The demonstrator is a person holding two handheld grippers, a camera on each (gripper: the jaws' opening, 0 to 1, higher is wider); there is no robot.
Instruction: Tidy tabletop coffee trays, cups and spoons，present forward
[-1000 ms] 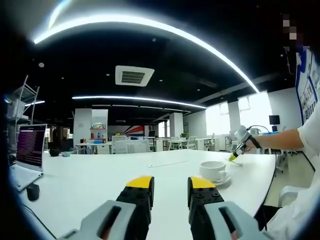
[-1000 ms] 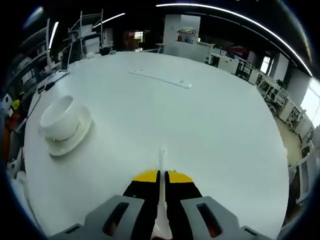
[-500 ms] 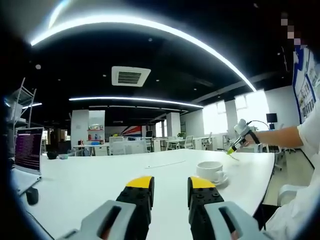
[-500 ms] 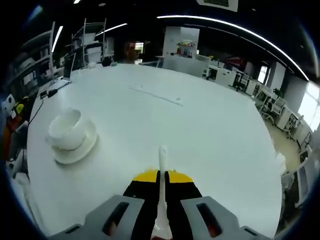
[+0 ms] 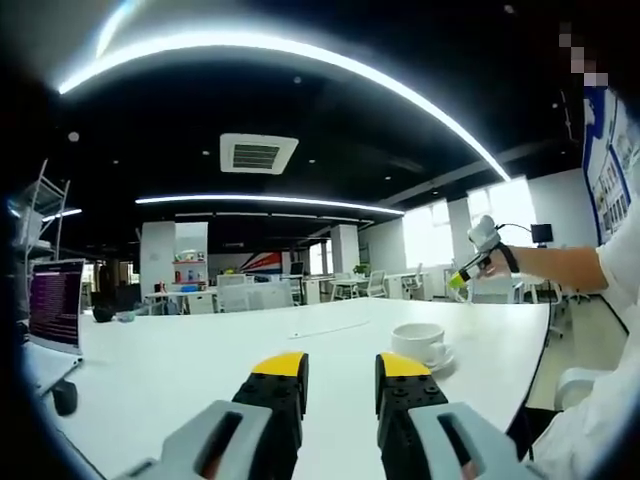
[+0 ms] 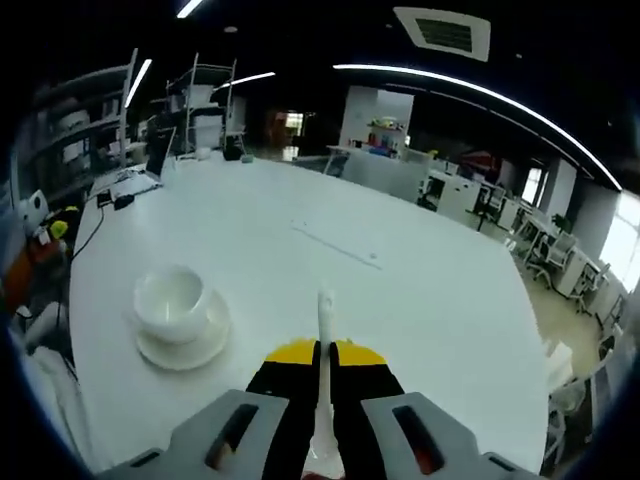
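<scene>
**Spoon in the air, cup and saucer waiting**

The right gripper has its jaws clamped on a slim white spoon, lifted above the broad matte white surface. The glossy round white cup sits on its shallow white saucer. By my reading, placing the spoon remains. The left gripper hovers with jaws narrowly parted, empty.

A white table carries a saucer holding a cup, and a laptop at its far end.
</scene>
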